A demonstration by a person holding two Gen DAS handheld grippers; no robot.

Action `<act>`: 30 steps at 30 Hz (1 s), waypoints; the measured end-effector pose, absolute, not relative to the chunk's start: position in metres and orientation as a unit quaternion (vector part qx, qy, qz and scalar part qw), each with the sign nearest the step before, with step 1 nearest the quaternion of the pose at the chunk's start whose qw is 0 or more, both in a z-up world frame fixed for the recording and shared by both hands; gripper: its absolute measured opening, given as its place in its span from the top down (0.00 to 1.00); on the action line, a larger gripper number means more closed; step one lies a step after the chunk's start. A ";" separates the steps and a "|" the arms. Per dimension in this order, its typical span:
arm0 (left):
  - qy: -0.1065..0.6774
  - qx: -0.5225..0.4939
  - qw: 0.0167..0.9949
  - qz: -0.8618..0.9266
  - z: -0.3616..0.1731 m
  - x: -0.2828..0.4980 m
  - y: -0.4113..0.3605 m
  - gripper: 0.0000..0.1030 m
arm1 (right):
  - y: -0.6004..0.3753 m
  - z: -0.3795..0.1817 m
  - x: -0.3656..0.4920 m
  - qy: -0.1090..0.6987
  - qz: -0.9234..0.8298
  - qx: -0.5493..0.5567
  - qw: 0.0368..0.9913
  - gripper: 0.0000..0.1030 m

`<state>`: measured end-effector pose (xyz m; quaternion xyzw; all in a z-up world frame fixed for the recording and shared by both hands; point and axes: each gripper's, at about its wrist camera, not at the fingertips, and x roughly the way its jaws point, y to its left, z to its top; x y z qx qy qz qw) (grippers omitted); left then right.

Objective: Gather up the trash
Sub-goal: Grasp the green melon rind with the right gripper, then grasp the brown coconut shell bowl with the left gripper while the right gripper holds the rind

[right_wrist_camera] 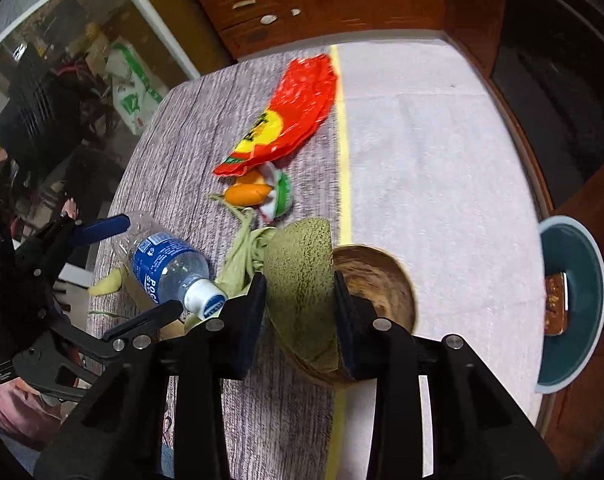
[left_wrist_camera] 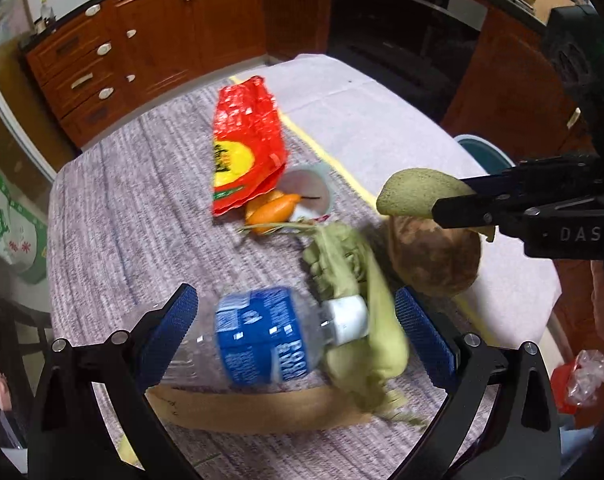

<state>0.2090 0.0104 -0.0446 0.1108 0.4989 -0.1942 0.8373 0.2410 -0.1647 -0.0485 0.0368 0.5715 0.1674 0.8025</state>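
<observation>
A: Right gripper (right_wrist_camera: 300,308): fingers pinching the melon rind (right_wrist_camera: 302,276), held above the coconut shell (right_wrist_camera: 375,284). Left gripper (left_wrist_camera: 296,334): fingers spread around the water bottle (left_wrist_camera: 262,336), not clamped.

B: Risk: rind is curved, may slip and drop back on the surface (right_wrist_camera: 421,160).

Right gripper (right_wrist_camera: 300,300) fingers clamped (angled down); left gripper (left_wrist_camera: 294,332) fingers spread.
</observation>
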 end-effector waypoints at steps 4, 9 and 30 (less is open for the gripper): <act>0.502 0.107 0.829 -0.222 -0.044 0.211 -0.014 0.04 | -0.192 -0.040 0.240 0.561 0.142 0.060 0.813 0.69; 0.481 0.145 0.819 -0.277 -0.046 0.206 -0.063 0.13 | -0.220 -0.041 0.234 0.560 0.121 0.073 0.816 0.69; 0.526 0.210 0.772 -0.289 -0.101 0.229 -0.132 0.85 | -0.314 -0.060 0.227 0.548 0.094 0.162 0.815 0.77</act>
